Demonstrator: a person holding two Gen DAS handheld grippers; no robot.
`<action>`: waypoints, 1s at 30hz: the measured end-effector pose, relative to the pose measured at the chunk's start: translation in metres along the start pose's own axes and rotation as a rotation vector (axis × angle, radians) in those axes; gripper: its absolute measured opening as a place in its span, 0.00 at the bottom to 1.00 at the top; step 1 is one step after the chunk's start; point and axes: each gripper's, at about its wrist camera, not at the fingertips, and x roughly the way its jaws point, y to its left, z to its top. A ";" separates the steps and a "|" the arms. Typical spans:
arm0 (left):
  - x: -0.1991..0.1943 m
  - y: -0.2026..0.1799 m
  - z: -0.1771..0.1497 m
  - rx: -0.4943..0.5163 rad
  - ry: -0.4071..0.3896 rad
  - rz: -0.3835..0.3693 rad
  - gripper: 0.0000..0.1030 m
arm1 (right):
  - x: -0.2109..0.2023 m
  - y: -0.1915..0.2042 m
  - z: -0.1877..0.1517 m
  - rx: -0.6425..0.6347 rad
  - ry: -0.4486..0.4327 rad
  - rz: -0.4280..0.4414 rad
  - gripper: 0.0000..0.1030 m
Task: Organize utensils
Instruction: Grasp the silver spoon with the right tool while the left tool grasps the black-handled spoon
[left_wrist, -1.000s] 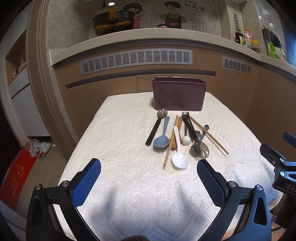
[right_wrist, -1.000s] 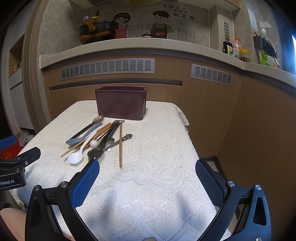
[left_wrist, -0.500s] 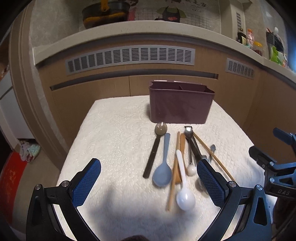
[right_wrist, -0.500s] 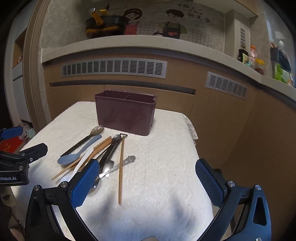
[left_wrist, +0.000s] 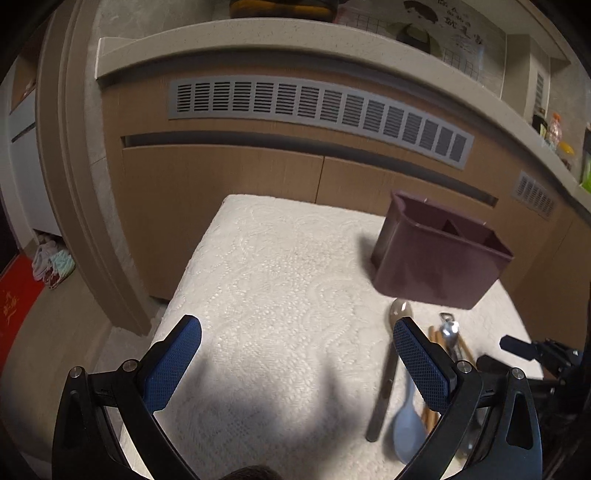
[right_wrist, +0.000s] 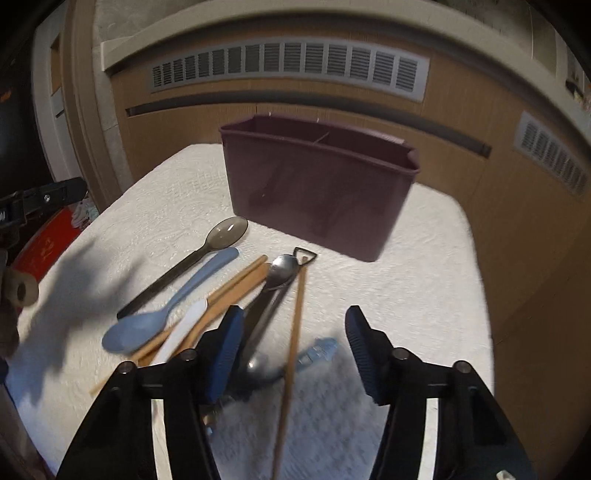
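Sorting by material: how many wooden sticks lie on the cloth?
3. A thin stick and a wider stick lie side by side mid-pile; a third stick lies apart on their right, its tip by the bottle opener. More may be hidden.

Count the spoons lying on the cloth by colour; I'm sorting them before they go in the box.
Grey spoon: 1
Blue spoon: 1
White spoon: 1
Metal spoons: 2
Total in view: 5

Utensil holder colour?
Dark maroon holder, clearest in the right wrist view.
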 end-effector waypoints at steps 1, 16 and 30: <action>0.006 -0.001 -0.001 0.014 0.017 -0.001 1.00 | 0.010 -0.001 0.004 0.032 0.020 -0.002 0.52; 0.026 -0.011 -0.016 0.045 0.086 -0.044 1.00 | 0.063 0.028 0.033 0.011 0.102 -0.073 0.24; 0.062 -0.083 -0.005 0.247 0.213 -0.204 0.77 | -0.001 -0.040 0.007 0.017 -0.005 0.051 0.23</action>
